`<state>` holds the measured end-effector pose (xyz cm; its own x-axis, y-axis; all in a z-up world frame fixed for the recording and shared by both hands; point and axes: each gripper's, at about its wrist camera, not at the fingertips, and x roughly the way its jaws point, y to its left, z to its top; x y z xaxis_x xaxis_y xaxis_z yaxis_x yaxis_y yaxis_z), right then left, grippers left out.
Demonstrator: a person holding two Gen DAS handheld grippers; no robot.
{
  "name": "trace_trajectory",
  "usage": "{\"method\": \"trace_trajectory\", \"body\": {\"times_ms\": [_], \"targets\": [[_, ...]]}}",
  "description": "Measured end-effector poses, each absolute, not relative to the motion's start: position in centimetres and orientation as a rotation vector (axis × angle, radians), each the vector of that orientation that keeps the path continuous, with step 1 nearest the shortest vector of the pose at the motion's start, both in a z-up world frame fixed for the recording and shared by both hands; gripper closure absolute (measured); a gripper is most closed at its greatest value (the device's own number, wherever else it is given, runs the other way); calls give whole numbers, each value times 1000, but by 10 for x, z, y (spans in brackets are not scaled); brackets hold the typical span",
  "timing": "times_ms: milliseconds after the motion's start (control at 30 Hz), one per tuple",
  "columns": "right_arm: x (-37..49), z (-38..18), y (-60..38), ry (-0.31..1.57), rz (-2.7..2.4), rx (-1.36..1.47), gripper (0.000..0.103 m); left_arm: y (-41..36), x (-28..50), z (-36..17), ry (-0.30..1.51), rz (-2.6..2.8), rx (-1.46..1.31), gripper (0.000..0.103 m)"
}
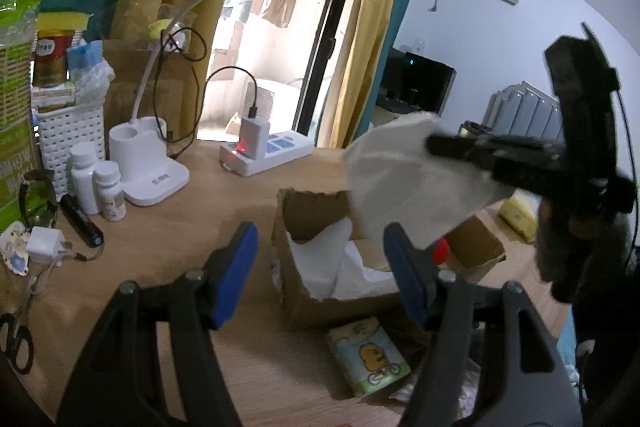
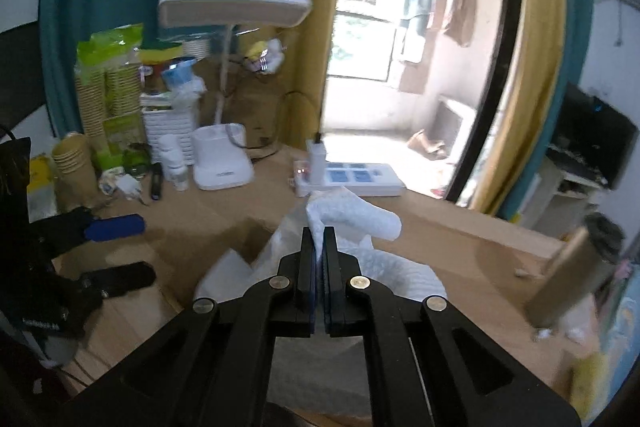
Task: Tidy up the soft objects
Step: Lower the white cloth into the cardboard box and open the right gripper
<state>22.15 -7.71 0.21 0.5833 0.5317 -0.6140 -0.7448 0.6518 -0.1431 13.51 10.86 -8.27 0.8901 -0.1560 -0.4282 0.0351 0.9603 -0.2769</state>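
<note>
The left hand-held gripper (image 1: 320,267) hovers with jaws apart and empty, just before the cardboard box (image 1: 320,303) on the tabletop (image 1: 180,227). At right, the right hand-held gripper (image 2: 319,233) pinches a white foam sheet (image 2: 352,219) above that box, which holds more white sheets.

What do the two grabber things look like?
Both are black plastic tools shaped like tongs, with long arms joined by round silver pins. The left gripper has flat fingers with ribbed blue pads. The right gripper has blue pads too, on its inner faces, and a thin black cable runs beside it in the left wrist view.
</note>
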Motion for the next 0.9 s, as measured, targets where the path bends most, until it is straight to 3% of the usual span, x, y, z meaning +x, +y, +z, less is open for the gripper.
{"method": "trace_trajectory", "body": {"times_ms": [500, 667, 833, 867, 900], "targets": [[254, -85, -85, 898, 733, -351, 100, 105, 140, -85, 480, -110, -261, 35], [249, -95, -90, 921, 755, -348, 100, 98, 143, -85, 490, -118, -246, 35], [245, -88, -97, 889, 748, -335, 89, 93, 146, -86, 499, -123, -240, 35], [244, -86, -97, 884, 750, -333, 86, 93, 147, -86, 500, -124, -240, 35], [243, -84, -98, 877, 747, -330, 76, 92, 147, -86, 500, -125, -239, 35]]}}
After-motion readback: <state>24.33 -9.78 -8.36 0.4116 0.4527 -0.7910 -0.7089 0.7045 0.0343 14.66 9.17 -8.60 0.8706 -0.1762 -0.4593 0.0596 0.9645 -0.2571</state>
